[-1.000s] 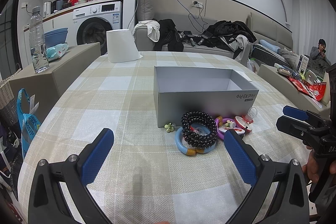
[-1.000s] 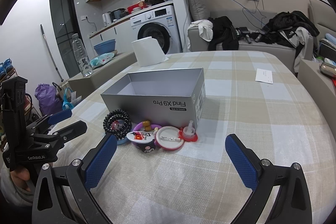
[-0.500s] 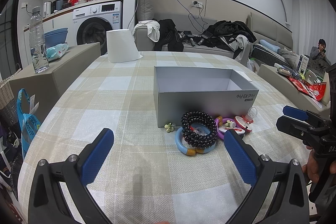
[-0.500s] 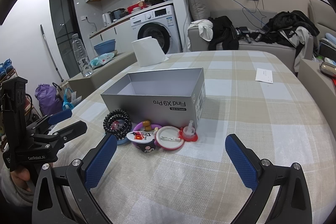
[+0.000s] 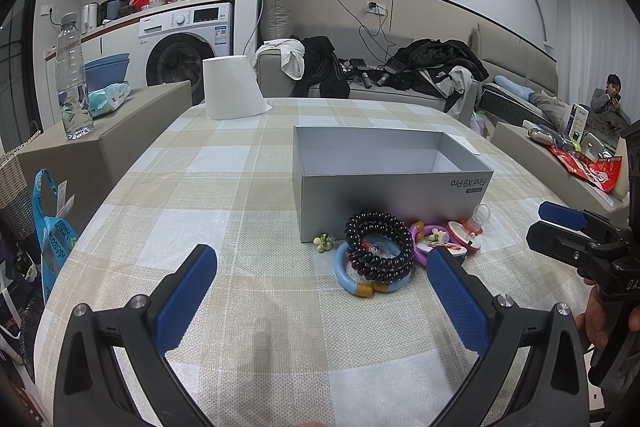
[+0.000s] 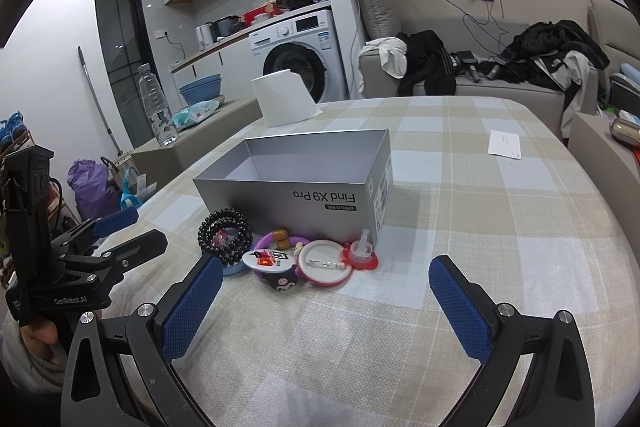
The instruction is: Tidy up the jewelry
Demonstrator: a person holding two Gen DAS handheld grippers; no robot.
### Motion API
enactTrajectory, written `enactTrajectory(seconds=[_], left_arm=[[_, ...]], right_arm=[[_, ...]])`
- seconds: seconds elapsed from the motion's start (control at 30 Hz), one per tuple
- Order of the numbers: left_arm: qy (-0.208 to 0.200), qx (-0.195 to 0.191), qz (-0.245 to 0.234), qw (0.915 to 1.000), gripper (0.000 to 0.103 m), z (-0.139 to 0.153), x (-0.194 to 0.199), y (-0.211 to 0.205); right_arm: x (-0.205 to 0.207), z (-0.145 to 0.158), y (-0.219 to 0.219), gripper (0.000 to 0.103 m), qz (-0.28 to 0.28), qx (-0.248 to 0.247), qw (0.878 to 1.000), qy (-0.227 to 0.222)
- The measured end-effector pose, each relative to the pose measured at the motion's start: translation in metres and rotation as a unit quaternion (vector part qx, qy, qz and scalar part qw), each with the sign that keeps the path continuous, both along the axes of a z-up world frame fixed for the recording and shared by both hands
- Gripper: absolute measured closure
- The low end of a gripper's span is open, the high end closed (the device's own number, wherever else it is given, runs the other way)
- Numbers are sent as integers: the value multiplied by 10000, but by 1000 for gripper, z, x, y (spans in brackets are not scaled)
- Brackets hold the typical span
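Fingers on our left gripper (image 5: 320, 283) and right gripper (image 6: 326, 287) are spread, empty, aimed at jewelry heaped against the grey box (image 5: 384, 167), ready for loading.

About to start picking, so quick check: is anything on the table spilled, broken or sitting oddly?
Nothing spilled or broken. The grey box sits with its lettering upside down, and the black bead bracelet lies stacked on the blue bangle.

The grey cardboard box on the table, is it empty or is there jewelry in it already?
Empty as far as visible: the grey cardboard box shows bare inner walls and floor, though its near floor is hidden. The black beaded bracelet lies outside.
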State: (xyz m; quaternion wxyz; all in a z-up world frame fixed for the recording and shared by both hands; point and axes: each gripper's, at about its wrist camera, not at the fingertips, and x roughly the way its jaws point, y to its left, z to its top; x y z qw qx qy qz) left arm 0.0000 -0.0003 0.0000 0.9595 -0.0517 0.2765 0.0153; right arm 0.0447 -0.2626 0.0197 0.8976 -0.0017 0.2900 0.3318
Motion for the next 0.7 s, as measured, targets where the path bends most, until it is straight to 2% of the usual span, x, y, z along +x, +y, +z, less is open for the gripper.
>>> enactTrajectory(seconds=[0.4,0.6,0.7], left_arm=[[4,11,3,10000,1,0,0,0],[94,45,-37,9999,1,1,4,-1],[166,60,-105,9998,1,2,8,-4]], right_arm=[[-2,0,2,0,18,26,10000,35],[4,5,5,0,-188,-294,9994,-67],[14,4,5,0,-283,-474,9984,156]])
